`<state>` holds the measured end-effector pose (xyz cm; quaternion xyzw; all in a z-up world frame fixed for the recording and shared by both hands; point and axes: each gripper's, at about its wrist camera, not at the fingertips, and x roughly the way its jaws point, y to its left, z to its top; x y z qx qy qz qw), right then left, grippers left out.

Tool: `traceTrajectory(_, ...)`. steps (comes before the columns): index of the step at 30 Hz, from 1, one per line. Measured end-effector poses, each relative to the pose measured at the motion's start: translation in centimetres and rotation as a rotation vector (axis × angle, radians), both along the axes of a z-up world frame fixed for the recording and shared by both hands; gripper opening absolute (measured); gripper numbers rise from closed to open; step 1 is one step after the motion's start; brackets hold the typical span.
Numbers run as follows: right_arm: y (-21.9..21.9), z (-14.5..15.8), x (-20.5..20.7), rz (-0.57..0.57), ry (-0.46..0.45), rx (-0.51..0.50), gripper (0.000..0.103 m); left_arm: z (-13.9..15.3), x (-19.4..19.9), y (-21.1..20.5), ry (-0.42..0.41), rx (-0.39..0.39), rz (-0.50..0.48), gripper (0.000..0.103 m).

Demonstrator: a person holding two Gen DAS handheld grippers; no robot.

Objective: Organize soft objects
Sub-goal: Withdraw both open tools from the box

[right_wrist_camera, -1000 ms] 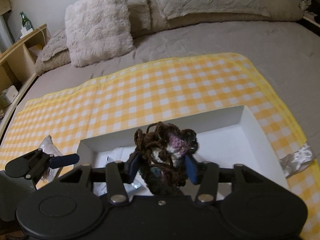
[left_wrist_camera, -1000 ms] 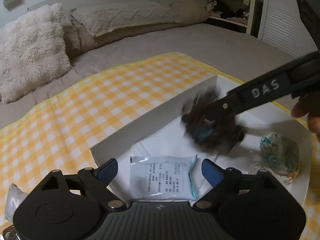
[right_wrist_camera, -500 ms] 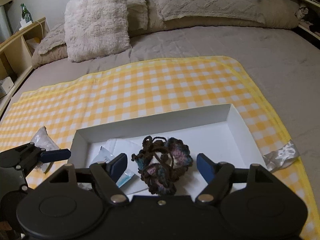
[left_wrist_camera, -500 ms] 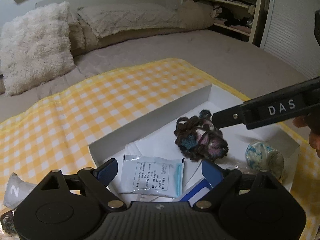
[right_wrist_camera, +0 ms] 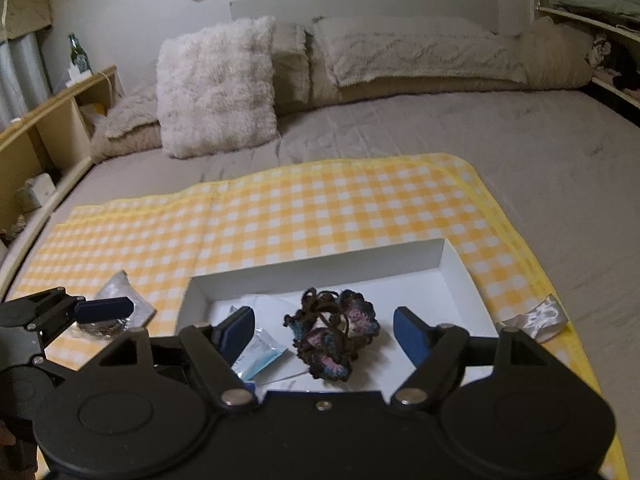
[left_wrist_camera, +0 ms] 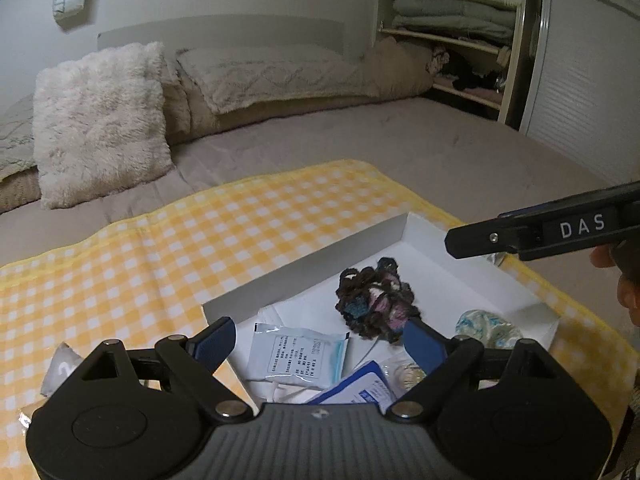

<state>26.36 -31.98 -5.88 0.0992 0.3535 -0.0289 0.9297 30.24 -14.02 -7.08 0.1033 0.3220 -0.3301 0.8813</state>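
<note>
Both grippers hang with fingers wide, holding nothing: the left gripper (left_wrist_camera: 318,340) and the right gripper (right_wrist_camera: 324,328). Between the right's fingers the scrunchie (right_wrist_camera: 332,336) lies mid-box (right_wrist_camera: 456,276), on the bed's checked cloth (right_wrist_camera: 280,216)

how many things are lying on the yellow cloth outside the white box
3 visible: a grey packet and a dark item left of the white box, a shiny wrapper to its right; the grippers may hide more.
</note>
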Motion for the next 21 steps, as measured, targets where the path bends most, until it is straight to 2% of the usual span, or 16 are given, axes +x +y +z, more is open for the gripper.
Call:
traceTrajectory(10, 0.3, 1.9, -3.6, 0.009, -0.065, -0.011, 0.081, 2.0, -2.7, 2.0, -0.008, -0.04, 0.067, 0.094)
traceTrajectory(15, 0.9, 2.0, -5.2, 0.028, -0.07, -0.021, 0.088, 2.4, -3.9, 2.9, -0.001, -0.051, 0.103, 0.094)
traceTrajectory(19, 1.2, 1.8, -6.6, 0.031, -0.061, -0.019, 0.094, 2.3, -4.5, 3.7, 0.047, -0.081, 0.166, 0.097)
traceTrajectory(21, 1.4, 1.7, -7.3, 0.031, -0.065, -0.028, 0.096, 2.3, -4.9, 4.0, 0.044, -0.079, 0.178, 0.099)
